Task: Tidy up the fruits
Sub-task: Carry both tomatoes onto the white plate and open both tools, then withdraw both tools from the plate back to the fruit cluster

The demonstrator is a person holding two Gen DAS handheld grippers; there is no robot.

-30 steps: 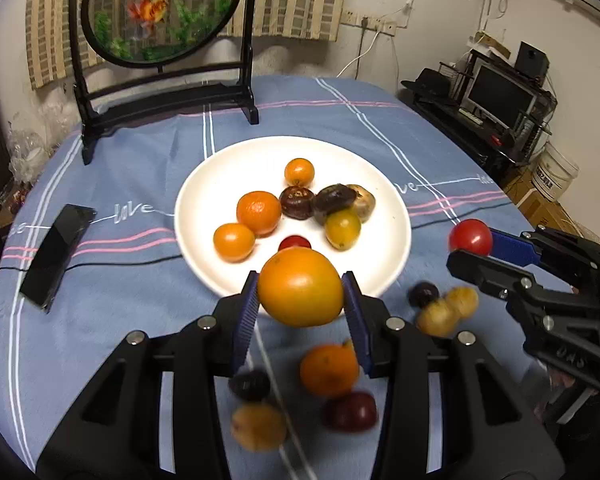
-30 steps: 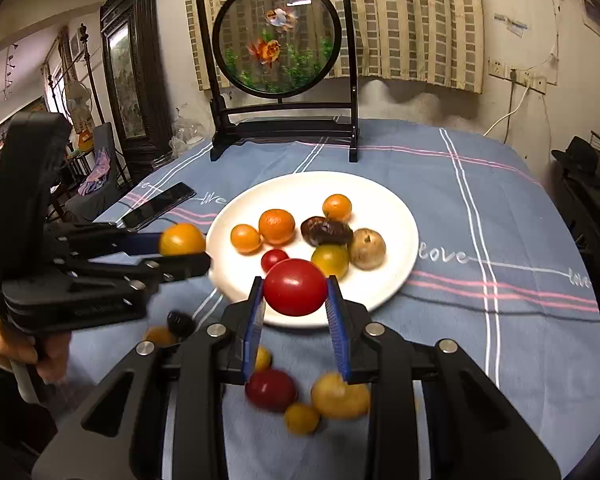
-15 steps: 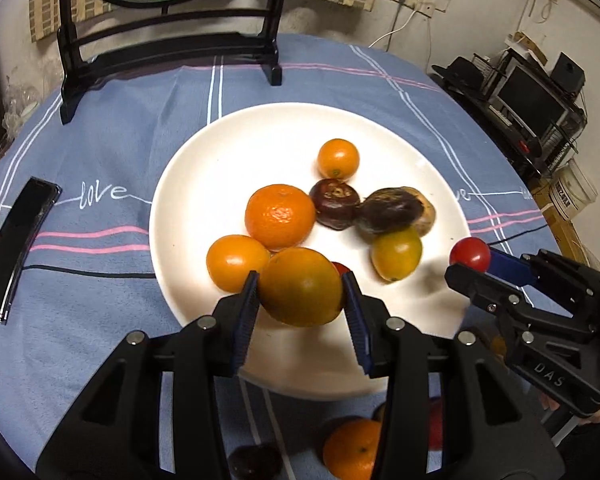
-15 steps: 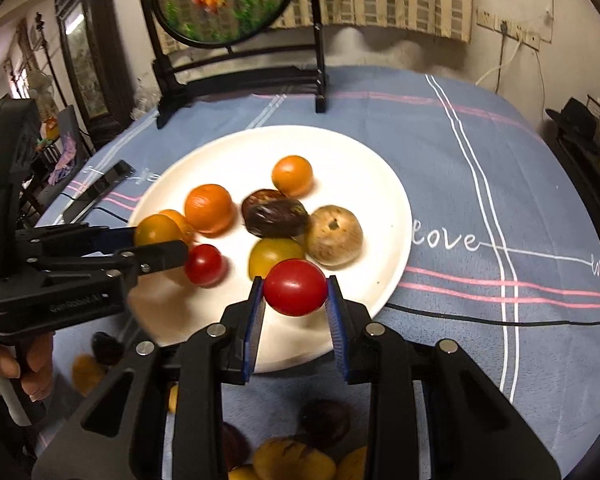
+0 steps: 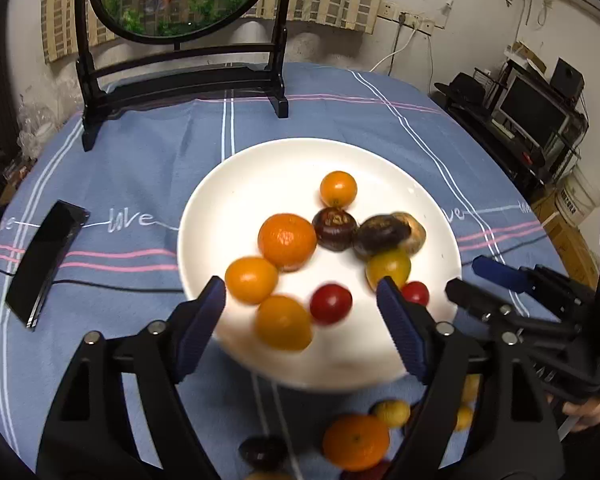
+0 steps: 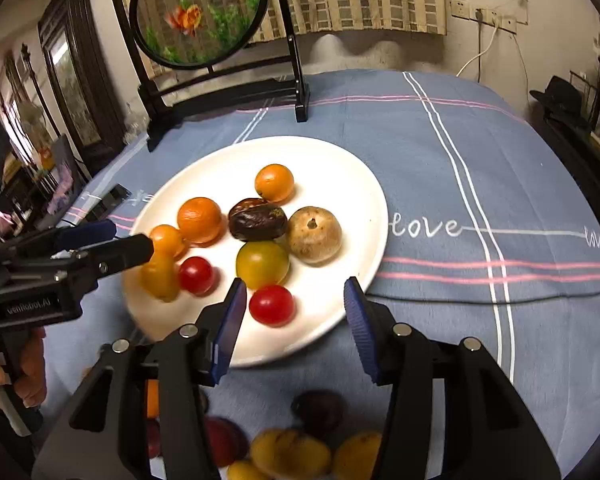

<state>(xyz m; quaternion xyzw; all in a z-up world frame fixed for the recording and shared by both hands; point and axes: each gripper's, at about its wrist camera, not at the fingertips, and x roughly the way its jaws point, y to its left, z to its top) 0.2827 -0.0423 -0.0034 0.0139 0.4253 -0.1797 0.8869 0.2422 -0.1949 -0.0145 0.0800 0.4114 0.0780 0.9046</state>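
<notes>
Here, left gripper (image 5: pixel 300 320) jaws opening, blurred orange fruit (image 5: pixel 283 322) loose between them over the white plate (image 5: pixel 236 184), then right gripper (image 6: pixel 294 316) jaws opening, red tomato (image 6: pixel 271 305) unpressed between them on the plate's near rim

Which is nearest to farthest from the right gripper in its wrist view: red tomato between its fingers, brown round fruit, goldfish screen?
1. Red tomato, between the opening fingers of the right gripper, untouched.
2. Brown round fruit, plate's right side.
3. Goldfish screen, table's far edge.

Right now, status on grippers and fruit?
Left gripper, right gripper both opening, nothing gripped. Orange fruit, red tomato on white plate. More fruit on cloth.
</notes>
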